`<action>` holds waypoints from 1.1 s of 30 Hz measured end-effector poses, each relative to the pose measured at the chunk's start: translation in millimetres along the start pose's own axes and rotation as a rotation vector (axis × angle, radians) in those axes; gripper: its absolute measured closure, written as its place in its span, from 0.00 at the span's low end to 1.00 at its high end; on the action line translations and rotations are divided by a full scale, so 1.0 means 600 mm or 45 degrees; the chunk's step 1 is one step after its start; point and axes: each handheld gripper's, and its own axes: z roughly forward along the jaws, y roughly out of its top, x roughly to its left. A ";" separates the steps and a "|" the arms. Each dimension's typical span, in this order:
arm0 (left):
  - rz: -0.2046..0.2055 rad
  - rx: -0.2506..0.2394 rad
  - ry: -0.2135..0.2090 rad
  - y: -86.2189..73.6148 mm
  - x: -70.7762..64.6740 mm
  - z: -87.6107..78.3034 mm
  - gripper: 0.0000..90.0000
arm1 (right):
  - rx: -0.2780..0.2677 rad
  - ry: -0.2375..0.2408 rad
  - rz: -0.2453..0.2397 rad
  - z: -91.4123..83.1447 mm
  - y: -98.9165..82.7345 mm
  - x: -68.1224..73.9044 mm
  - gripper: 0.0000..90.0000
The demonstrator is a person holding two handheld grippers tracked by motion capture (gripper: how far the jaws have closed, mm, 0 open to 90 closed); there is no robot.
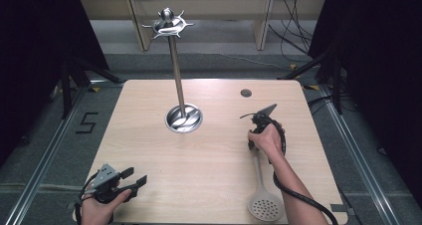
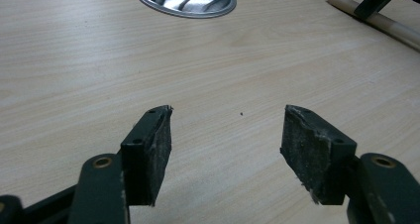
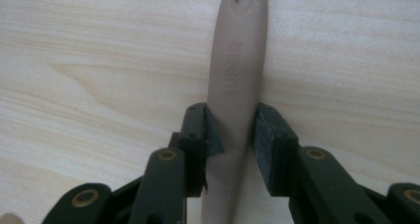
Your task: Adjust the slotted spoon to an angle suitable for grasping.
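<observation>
the slotted spoon (image 1: 262,187) lies flat on the desk (image 1: 214,155) at the person's right, its round perforated head (image 1: 265,205) near the front edge and its long beige handle (image 3: 233,95) running away from the person toward the middle of the desk. the right tool (image 1: 255,144) sits over the far part of that handle, held in the right hand (image 1: 267,137). in the right gripper view the handle passes straight up between the two black jaws; the left pad looks to be touching the handle's side, while the right pad stands just beside it, and whether it touches i cannot tell. the handle's tip, with a hanging hole, lies beyond the jaws.

the left tool (image 1: 133,177) rests at the near left corner of the desk in the left hand (image 1: 102,207), well apart from the spoon. its jaws stand wide apart with only bare wood between them (image 2: 225,135).

a metal stand (image 1: 176,70) with hooks at its top rises from a round steel base (image 1: 183,118) in the middle of the desk, between the two tools and farther back.
</observation>
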 end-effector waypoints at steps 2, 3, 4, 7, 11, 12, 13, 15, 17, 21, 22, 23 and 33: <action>0.001 0.000 0.000 0.000 0.000 0.000 0.39 | -0.021 -0.009 -0.126 0.002 0.002 -0.009 0.77; 0.001 -0.001 0.000 0.000 0.000 0.000 0.39 | -0.031 -0.014 -0.129 0.003 0.002 -0.007 0.77; 0.000 -0.001 0.001 0.000 0.000 0.000 0.39 | -0.030 0.009 -0.158 0.003 0.001 -0.006 0.77; -0.001 -0.004 0.000 0.000 0.000 -0.001 0.39 | -0.049 -0.005 -0.184 0.007 -0.001 0.003 0.77; -0.001 -0.004 -0.003 0.000 0.001 0.000 0.39 | -0.030 0.000 -0.221 0.006 -0.001 0.004 0.77; -0.001 -0.004 -0.003 0.000 0.000 0.000 0.39 | -0.052 0.010 -0.243 0.007 -0.003 0.003 0.77; -0.001 -0.004 -0.003 0.000 0.000 0.000 0.39 | -0.025 0.010 -0.244 0.006 -0.002 0.004 0.77; -0.001 -0.005 -0.003 0.000 0.000 0.000 0.39 | -0.033 0.016 -0.255 0.006 -0.003 0.005 0.77; -0.001 -0.007 0.001 0.000 0.000 0.000 0.39 | -0.074 0.026 -0.280 0.007 -0.006 0.009 0.77; -0.001 -0.001 0.001 0.000 0.000 0.000 0.39 | -0.101 0.046 -0.324 0.002 -0.009 0.012 0.77; 0.000 -0.003 0.000 0.000 0.000 -0.001 0.39 | -0.071 0.038 -0.313 -0.005 -0.011 0.015 0.77; -0.001 -0.003 0.000 0.000 0.000 0.000 0.39 | -0.067 0.055 -0.332 -0.008 -0.012 0.015 0.77; 0.002 0.004 0.005 0.000 0.000 -0.001 0.39 | -0.187 0.100 -0.450 -0.046 -0.032 0.020 0.77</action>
